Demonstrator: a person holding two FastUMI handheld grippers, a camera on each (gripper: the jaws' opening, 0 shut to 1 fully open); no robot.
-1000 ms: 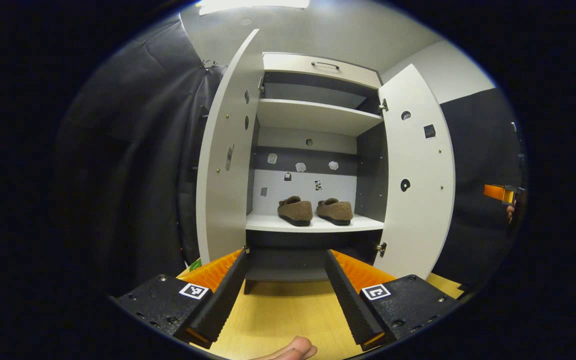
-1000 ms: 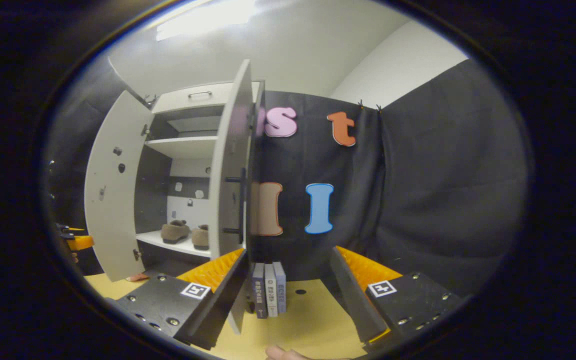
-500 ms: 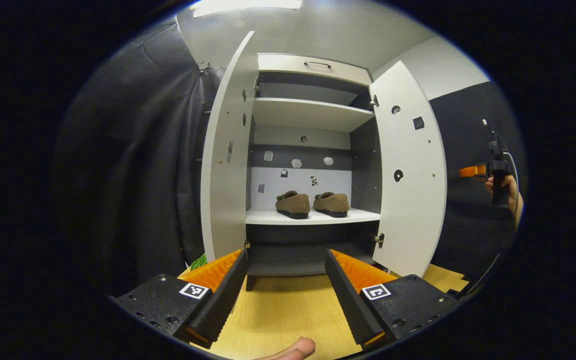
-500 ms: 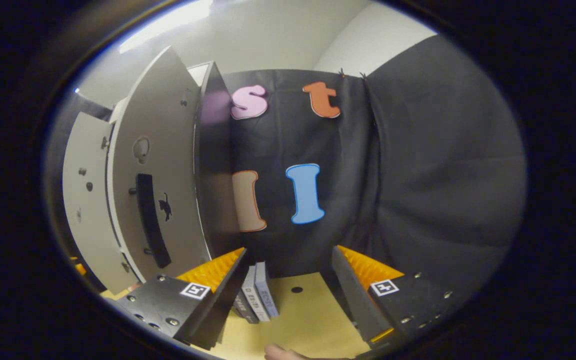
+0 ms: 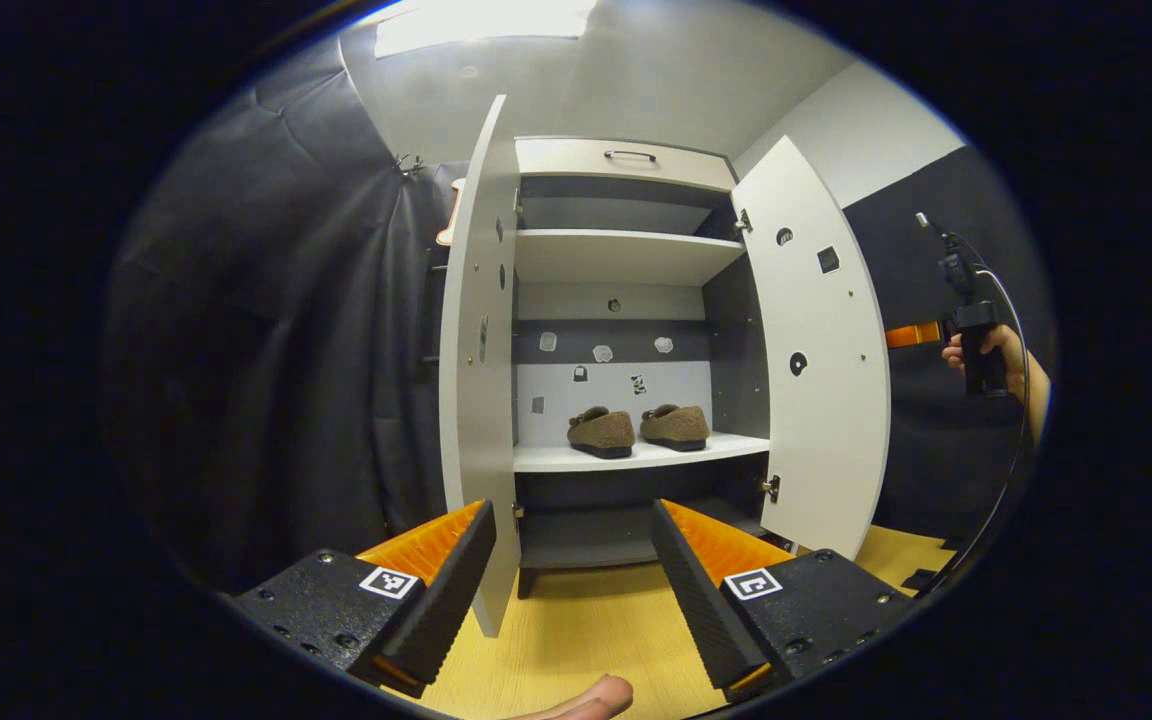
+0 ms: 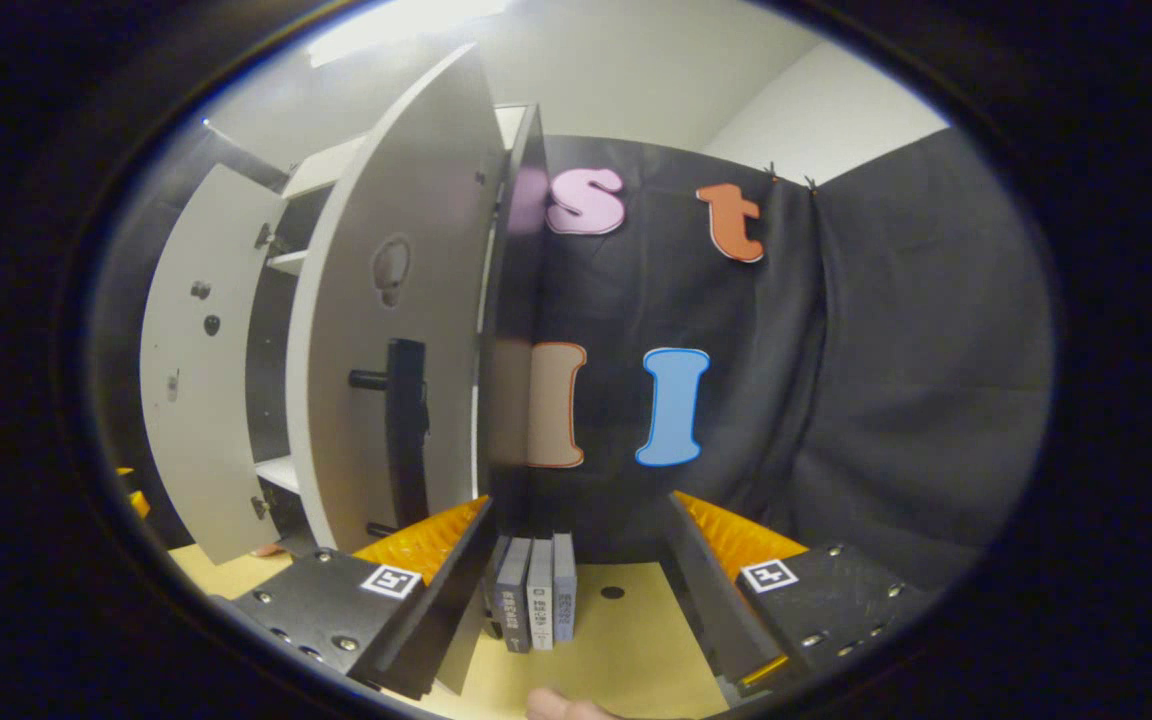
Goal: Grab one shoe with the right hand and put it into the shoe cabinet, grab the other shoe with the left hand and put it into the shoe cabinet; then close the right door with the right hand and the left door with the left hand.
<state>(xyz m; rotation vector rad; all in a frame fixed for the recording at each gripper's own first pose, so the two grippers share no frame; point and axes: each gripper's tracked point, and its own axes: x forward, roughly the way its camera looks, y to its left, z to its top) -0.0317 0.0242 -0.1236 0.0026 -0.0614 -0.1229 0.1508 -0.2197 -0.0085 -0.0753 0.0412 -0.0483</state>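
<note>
The white shoe cabinet (image 5: 626, 255) stands open ahead in the left gripper view. Two brown fuzzy shoes (image 5: 602, 432) (image 5: 676, 426) sit side by side on its lower shelf. The left door (image 5: 481, 350) is nearly edge-on, its lower corner just inside my left finger. My left gripper (image 5: 571, 585) is open and holds nothing. Beyond the right door (image 5: 821, 370), a hand holds my right gripper (image 5: 971, 335). In the right gripper view, the right door's outer face (image 6: 391, 300) with its black handle (image 6: 406, 430) is close on the left. The right gripper (image 6: 581, 585) is open and empty.
Three upright books (image 6: 536, 600) stand on the wooden floor (image 6: 616, 650) beside the cabinet, just ahead of the right gripper. Black cloth walls (image 6: 886, 380) close in on both sides. A cable (image 5: 1011, 470) hangs from the right gripper. A fingertip (image 5: 591, 698) shows at the bottom.
The right gripper has swung round from the right door's edge to face its outer side and handle. The left gripper view has shifted, and the left door now looks edge-on and nearer.
</note>
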